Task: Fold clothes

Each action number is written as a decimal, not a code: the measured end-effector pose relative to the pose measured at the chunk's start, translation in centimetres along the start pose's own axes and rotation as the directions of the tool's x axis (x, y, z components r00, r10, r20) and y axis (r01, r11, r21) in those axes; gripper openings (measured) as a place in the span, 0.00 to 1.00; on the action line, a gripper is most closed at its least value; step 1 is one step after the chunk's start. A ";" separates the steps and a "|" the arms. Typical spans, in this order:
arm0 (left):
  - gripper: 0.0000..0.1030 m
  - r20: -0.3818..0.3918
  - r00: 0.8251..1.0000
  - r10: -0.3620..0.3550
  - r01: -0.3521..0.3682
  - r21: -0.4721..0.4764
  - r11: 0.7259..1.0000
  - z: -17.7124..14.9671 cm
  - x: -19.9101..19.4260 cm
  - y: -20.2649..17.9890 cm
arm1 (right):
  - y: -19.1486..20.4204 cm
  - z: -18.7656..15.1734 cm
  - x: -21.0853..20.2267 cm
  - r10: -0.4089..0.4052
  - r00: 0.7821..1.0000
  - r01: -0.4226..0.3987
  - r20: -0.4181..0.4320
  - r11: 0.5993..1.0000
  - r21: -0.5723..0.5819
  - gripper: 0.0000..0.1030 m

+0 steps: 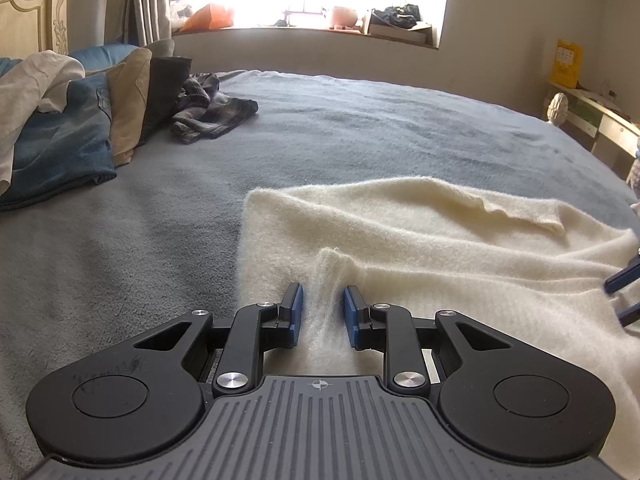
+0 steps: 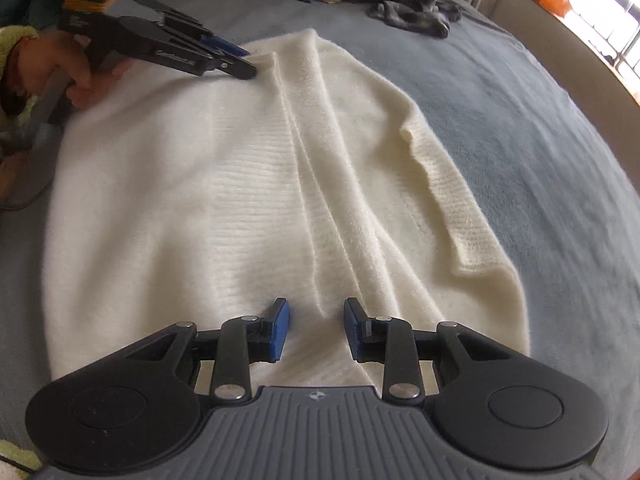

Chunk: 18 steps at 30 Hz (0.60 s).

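Sweater [image 2: 224,184] lies flat on the bed [image 1: 360,128] near its front edge; it looks soft, fuzzy, light and stretchy. My left tongs [image 1: 322,307] pinch a raised ridge of knit; my right tongs [image 2: 316,322] hover spread over another fold I'd grip.

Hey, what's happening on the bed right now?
A person is folding a cream sweater spread on a grey-blue blanket, with a handheld gripper in each hand. The left gripper pinches a raised ridge of the knit at one edge. The right gripper sits over the opposite end, fabric bunched between its blue pads; whether it grips is unclear. A pile of other clothes waits near the headboard.
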<state>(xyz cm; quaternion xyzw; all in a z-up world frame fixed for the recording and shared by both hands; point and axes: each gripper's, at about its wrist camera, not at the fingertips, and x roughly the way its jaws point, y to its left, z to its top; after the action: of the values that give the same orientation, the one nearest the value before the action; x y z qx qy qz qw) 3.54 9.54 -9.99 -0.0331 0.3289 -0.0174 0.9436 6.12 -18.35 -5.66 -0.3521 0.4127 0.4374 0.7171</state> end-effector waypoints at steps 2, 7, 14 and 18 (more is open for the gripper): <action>0.23 0.004 1.000 -0.002 0.002 0.000 1.000 0.0 0.0 0.0 | 0.1 0.0 0.3 0.001 1.000 0.000 -0.010 1.000 0.006 0.30; 0.23 0.010 1.000 -0.011 0.011 -0.011 1.000 -0.1 -0.1 0.2 | 1.8 0.2 0.1 -0.068 0.998 0.067 -0.016 0.997 -0.026 0.03; 0.23 0.015 1.000 -0.015 0.015 -0.008 1.000 -0.1 0.0 0.2 | -0.2 -0.4 -1.8 -0.217 0.976 0.212 0.021 0.967 0.143 0.01; 0.23 0.016 1.000 -0.014 0.014 -0.007 1.000 -0.2 -0.1 0.2 | -0.4 -1.0 -0.4 -0.212 0.977 0.208 0.003 0.963 0.171 0.01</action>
<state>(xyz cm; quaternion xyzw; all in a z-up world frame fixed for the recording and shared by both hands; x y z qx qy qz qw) 3.39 9.75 -10.11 -0.0387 0.3213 -0.0226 0.9459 6.11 -19.53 -5.70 -0.3267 0.4011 0.3259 0.7913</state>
